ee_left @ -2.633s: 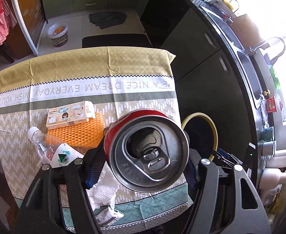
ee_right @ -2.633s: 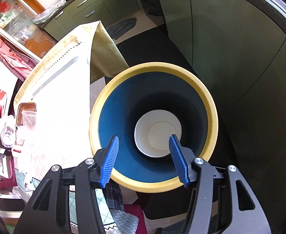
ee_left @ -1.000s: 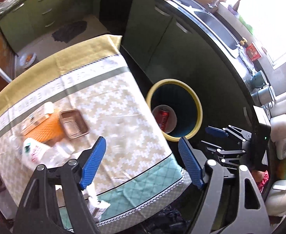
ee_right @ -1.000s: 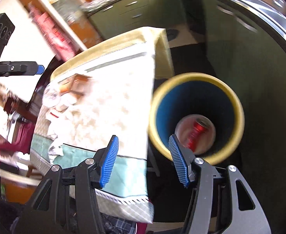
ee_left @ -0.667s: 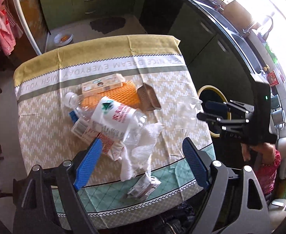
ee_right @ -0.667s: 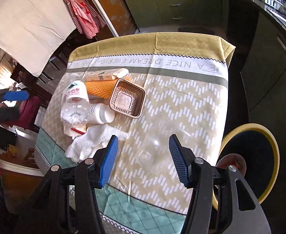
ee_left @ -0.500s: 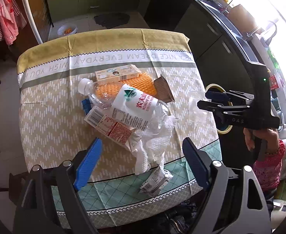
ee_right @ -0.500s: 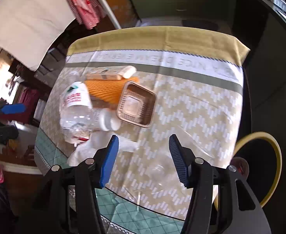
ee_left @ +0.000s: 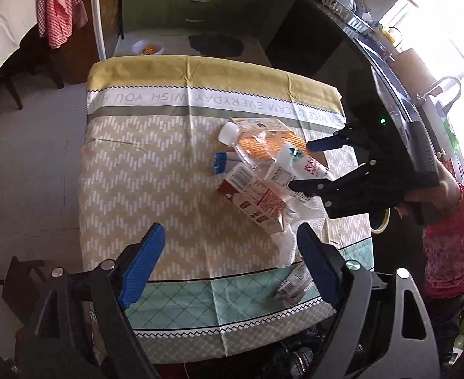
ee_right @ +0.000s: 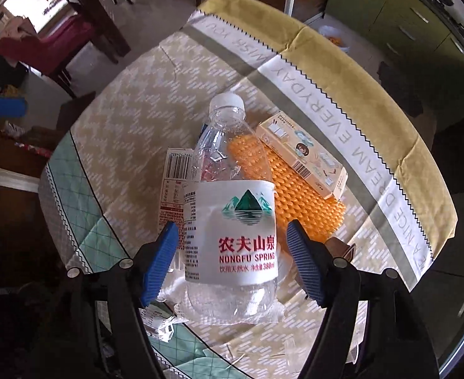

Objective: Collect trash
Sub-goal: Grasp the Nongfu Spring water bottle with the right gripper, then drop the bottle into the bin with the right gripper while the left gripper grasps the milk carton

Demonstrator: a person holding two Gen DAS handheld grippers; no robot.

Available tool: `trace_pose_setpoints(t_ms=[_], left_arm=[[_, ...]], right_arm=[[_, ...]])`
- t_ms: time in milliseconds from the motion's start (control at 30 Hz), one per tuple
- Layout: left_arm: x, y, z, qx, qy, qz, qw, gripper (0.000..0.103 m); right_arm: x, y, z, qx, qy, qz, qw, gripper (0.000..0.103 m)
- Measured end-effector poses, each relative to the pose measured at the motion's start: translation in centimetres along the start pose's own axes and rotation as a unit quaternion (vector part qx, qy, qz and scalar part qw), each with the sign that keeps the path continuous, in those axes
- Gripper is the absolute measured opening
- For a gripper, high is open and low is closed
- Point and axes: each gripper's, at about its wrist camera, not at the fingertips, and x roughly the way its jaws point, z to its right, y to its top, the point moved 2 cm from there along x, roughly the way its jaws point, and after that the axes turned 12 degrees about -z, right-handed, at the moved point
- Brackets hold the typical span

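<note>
Right gripper (ee_right: 233,260) straddles the plastic bottle (ee_right: 232,208), jaws opening, pads not yet pressing. Left gripper (ee_left: 228,265) spread, empty, nearer than the bottle. Risk: the thin bottle may buckle or squirt out of a squeeze, dragging the white tissue (ee_right: 175,287) beneath. Beyond the bottle: orange mesh (ee_right: 298,199), patterned tablecloth (ee_left: 156,164), green cabinets (ee_left: 200,3).

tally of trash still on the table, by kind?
Plastic bottle: 1
Cartons and boxes: 2, red-print carton, pale box
Orange foam net: 1
White tissue: 1
Small crumpled wrapper: 1
Blue item, kind unclear: 1
Total: 7
</note>
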Motion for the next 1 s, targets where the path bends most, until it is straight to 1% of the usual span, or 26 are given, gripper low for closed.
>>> trace_pose_setpoints(t_ms=[100, 200, 267, 300, 433, 567, 667, 767, 900, 1000], left_arm=[[-0.5, -0.5, -1.5, -0.011, 0.000, 0.004, 0.9999, 0.081], [-0.8, -0.7, -2.3, -0.017, 0.000, 0.008, 0.9998, 0.081], [-0.7, -0.8, -2.4, -0.015, -0.001, 0.006, 0.9999, 0.081], [-0.6, -0.9, -2.5, -0.015, -0.002, 0.005, 0.9999, 0.081], [0.4, -0.7, -2.1, -0.013, -0.003, -0.007, 0.9999, 0.081], [2.0, 0.0, -1.2, -0.017, 0.001, -0.025, 0.9995, 0.081], [3.8, 0.8, -0.1, -0.026, -0.005, -0.046, 0.9986, 0.082], [6.1, 1.7, 1.0, -0.060, -0.017, -0.069, 0.9957, 0.084], [9.5, 3.2, 2.1, -0.114, -0.017, -0.090, 0.9892, 0.084], [11.5, 4.3, 3.3, -0.140, -0.013, -0.098, 0.9852, 0.084]], right_arm=[[1.6, 0.8, -0.2, -0.001, -0.015, -0.029, 0.999, 0.071], [2.9, 1.7, 0.0, 0.001, -0.017, -0.050, 0.999, 0.071], [3.8, 2.2, 0.0, 0.002, -0.018, -0.059, 0.998, 0.070], [4.1, 2.3, 0.0, 0.003, -0.016, -0.061, 0.998, 0.068], [3.9, 2.1, 0.5, 0.028, -0.008, -0.038, 0.999, 0.066], [1.7, 0.8, 1.6, 0.058, 0.032, 0.000, 0.998, 0.066], [-0.6, -1.1, 2.7, 0.077, 0.057, 0.031, 0.995, 0.066], [-2.8, -4.3, 4.1, 0.100, 0.058, 0.061, 0.991, 0.066], [-4.9, -10.3, 7.1, 0.145, 0.052, 0.089, 0.984, 0.066], [-5.4, -15.2, 9.7, 0.187, 0.043, 0.101, 0.976, 0.066]])
